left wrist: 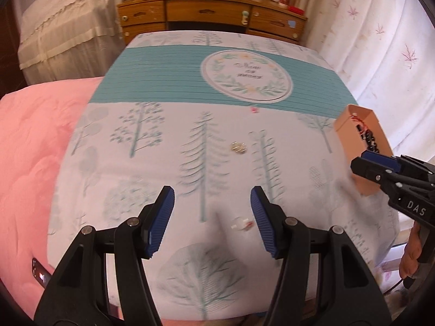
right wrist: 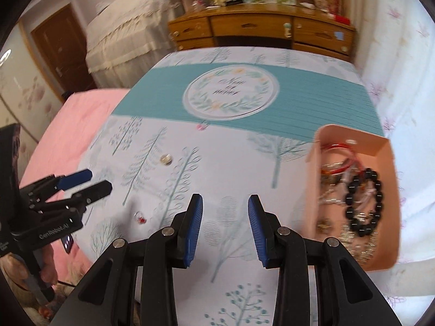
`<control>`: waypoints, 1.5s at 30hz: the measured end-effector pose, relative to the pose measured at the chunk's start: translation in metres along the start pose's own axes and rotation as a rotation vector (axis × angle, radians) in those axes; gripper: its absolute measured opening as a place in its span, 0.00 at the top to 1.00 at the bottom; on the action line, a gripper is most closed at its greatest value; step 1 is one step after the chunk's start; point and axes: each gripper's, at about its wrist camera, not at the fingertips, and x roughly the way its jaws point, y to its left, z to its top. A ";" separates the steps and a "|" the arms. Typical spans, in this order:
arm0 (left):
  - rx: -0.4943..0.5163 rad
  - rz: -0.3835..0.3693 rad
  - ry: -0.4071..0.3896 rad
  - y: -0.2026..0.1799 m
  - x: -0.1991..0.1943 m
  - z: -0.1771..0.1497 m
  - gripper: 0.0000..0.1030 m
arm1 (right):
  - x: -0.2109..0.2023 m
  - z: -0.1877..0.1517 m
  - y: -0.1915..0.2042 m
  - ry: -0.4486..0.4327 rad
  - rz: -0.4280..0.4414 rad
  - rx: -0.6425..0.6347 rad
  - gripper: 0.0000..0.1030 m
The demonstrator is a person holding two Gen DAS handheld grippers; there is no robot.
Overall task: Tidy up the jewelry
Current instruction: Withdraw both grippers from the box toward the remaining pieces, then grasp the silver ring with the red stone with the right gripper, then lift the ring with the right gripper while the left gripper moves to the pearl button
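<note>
My left gripper (left wrist: 212, 199) is open and empty above the tree-print cloth; a small ring with a red stone (left wrist: 242, 224) lies just in front, close to its right finger. A gold ring (left wrist: 238, 147) lies farther out, and a small pink piece (left wrist: 254, 109) near the teal band. My right gripper (right wrist: 225, 206) is open and empty, left of the peach box (right wrist: 386, 258). The box holds a black bead bracelet (right wrist: 364, 201), red bangles (right wrist: 337, 157) and silver chains. The right view also shows the red-stone ring (right wrist: 140, 217), the gold ring (right wrist: 166, 159) and the pink piece (right wrist: 201, 126).
The cloth (left wrist: 152, 179) covers a table beside a pink quilt (left wrist: 30, 163). A wooden dresser (left wrist: 212, 13) stands behind, curtains (left wrist: 380, 40) to the right. A phone (left wrist: 40, 271) lies at the quilt's lower left. My right gripper (left wrist: 380, 171) shows next to the box (left wrist: 356, 135).
</note>
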 end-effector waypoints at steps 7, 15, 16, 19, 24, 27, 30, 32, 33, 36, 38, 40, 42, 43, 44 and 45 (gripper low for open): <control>-0.060 0.006 0.024 0.034 0.005 -0.018 0.46 | 0.041 -0.017 0.041 0.065 0.040 -0.091 0.66; -0.144 -0.001 0.036 0.062 0.011 -0.026 0.46 | 0.064 -0.029 0.095 0.097 0.134 -0.282 0.66; -0.148 -0.001 0.036 0.064 0.012 -0.028 0.46 | 0.068 -0.030 0.101 0.098 0.138 -0.305 0.66; -0.156 -0.004 0.041 0.067 0.014 -0.032 0.46 | 0.078 -0.032 0.113 0.091 0.154 -0.359 0.66; -0.172 -0.011 0.046 0.073 0.015 -0.034 0.46 | 0.100 -0.035 0.122 0.119 0.169 -0.428 0.66; -0.185 -0.012 0.048 0.077 0.017 -0.035 0.46 | 0.106 -0.042 0.127 0.101 0.164 -0.489 0.66; -0.196 -0.016 0.052 0.079 0.020 -0.036 0.46 | 0.108 -0.047 0.132 0.076 0.139 -0.541 0.67; -0.205 -0.020 0.058 0.080 0.022 -0.036 0.46 | 0.109 -0.048 0.134 0.058 0.128 -0.571 0.70; -0.208 -0.022 0.059 0.080 0.023 -0.036 0.46 | 0.109 -0.049 0.134 0.057 0.136 -0.574 0.72; -0.210 -0.023 0.058 0.080 0.024 -0.036 0.46 | 0.110 -0.047 0.133 0.046 0.140 -0.591 0.75; -0.213 -0.025 0.059 0.080 0.024 -0.036 0.46 | 0.110 -0.046 0.134 0.040 0.141 -0.599 0.78; -0.217 -0.025 0.062 0.081 0.025 -0.037 0.46 | 0.110 -0.046 0.136 0.033 0.139 -0.612 0.84; -0.223 -0.027 0.062 0.082 0.025 -0.037 0.46 | 0.109 -0.048 0.139 0.028 0.133 -0.627 0.89; -0.225 -0.027 0.062 0.082 0.025 -0.037 0.46 | 0.109 -0.048 0.140 0.024 0.127 -0.641 0.89; -0.226 -0.028 0.062 0.082 0.025 -0.037 0.46 | 0.108 -0.051 0.142 0.020 0.123 -0.648 0.92; -0.225 -0.028 0.062 0.082 0.025 -0.037 0.46 | 0.108 -0.052 0.143 0.017 0.120 -0.653 0.92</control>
